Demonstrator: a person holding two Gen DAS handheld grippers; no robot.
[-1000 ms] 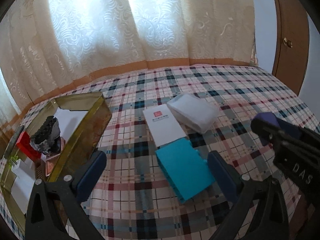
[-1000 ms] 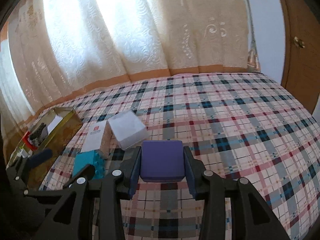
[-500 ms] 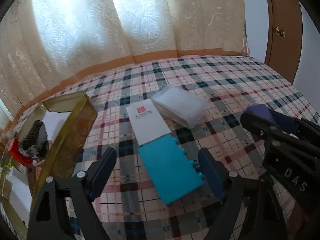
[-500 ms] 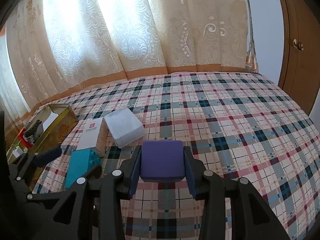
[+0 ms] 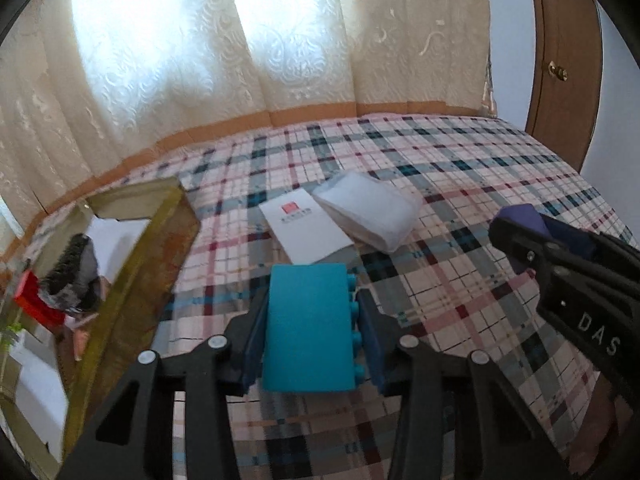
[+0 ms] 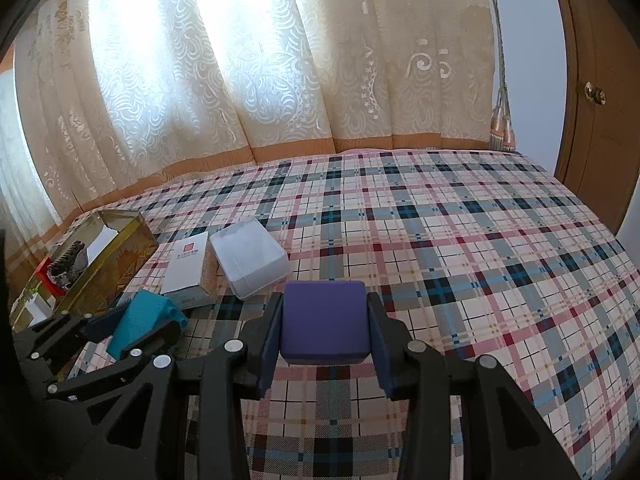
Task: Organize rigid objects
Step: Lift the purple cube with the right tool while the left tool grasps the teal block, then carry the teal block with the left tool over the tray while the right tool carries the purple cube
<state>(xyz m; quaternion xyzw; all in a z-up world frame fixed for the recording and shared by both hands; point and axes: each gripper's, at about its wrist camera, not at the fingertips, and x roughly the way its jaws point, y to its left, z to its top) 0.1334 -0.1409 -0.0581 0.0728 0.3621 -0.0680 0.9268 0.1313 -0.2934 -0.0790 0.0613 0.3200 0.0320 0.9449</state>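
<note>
Your left gripper [image 5: 310, 344] is closing on the teal studded block [image 5: 306, 332], just right of the gold tin [image 5: 136, 280], while your right gripper [image 6: 324, 340] clamps the purple block [image 6: 323, 322]; both look light, stiff and slick, so squeeze flat faces.

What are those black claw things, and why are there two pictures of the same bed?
Those claws are grabbers that a person holds, one in each hand. Each carries a camera looking along its fingers, so you get two views. The left gripper is closing around a teal block. The right gripper is clamped on a purple block. On the plaid bedspread lie a white box and a clear plastic box. A gold tin with small things inside sits at the left.
</note>
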